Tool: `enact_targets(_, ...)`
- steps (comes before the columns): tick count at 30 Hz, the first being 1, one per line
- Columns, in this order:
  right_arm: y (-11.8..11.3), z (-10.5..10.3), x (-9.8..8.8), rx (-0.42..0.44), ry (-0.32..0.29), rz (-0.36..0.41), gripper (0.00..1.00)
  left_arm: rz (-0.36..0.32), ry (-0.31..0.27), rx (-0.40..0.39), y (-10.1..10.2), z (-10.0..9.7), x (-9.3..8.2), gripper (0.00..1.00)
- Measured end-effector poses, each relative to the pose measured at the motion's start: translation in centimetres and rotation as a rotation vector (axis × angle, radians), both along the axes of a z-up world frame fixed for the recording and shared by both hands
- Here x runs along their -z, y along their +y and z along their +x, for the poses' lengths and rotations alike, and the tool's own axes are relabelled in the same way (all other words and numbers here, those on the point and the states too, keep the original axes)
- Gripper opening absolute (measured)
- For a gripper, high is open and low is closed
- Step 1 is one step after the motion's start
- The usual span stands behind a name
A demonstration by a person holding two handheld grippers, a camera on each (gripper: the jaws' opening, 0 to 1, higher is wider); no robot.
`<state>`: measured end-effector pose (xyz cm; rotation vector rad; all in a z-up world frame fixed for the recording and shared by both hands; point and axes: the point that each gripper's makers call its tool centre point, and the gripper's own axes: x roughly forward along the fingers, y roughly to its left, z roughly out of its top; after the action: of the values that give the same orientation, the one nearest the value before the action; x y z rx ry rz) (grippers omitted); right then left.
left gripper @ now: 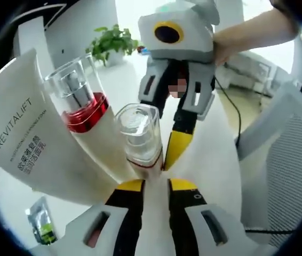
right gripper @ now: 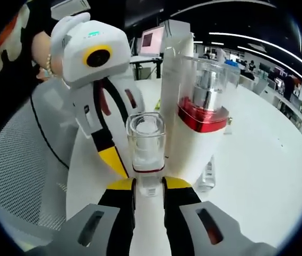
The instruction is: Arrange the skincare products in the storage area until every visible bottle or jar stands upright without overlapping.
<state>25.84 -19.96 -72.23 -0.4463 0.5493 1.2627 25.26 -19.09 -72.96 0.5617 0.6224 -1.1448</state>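
A small bottle [left gripper: 138,136] [right gripper: 146,144] with a clear square cap stands on the white table [left gripper: 215,154]. My right gripper [right gripper: 149,185] is shut on its white base. In the left gripper view the right gripper [left gripper: 167,160] comes down from above, one yellow fingertip [left gripper: 175,149] against the bottle's right side. My left gripper [left gripper: 156,185] has its jaws a narrow gap apart, with the bottle's base just past the tips; contact is unclear. A larger bottle [left gripper: 81,101] [right gripper: 201,117] with a red band and clear cap stands right beside the small one. Behind it stands a white REVITALIFT tube [left gripper: 23,138].
A small green and black sachet [left gripper: 39,226] lies on the table at lower left. A grey mesh chair [left gripper: 295,160] [right gripper: 17,176] stands at the table's edge. A potted plant [left gripper: 113,42] sits far back. The white tabletop [right gripper: 268,176] stretches away to the right.
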Motion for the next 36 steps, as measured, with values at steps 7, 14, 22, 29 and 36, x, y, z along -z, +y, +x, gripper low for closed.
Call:
enact_targets(7,-0.1,0.3,0.1,0.0,-0.003,0.002,0.19,0.004,0.0,-0.002,0.2,0.0,0.1,0.14)
enact_targets(14,0.1,0.1,0.1,-0.012,-0.003,0.001,0.19,0.005,-0.002,-0.005,0.4,0.0,0.0,0.14)
enact_targets(22,0.4,-0.1,0.0,-0.008,0.003,0.005,0.21,0.009,-0.001,-0.01,0.6,0.0,-0.1,0.15)
enact_targets(29,-0.6,-0.3,-0.1,0.028,0.022,-0.005,0.25,0.004,0.008,-0.028,1.1,0.0,-0.3,0.18)
enact_targets(36,-0.7,-2.2,-0.1,0.065,0.061,-0.018,0.31,-0.032,0.042,-0.079,2.0,-0.3,-1.0,0.21)
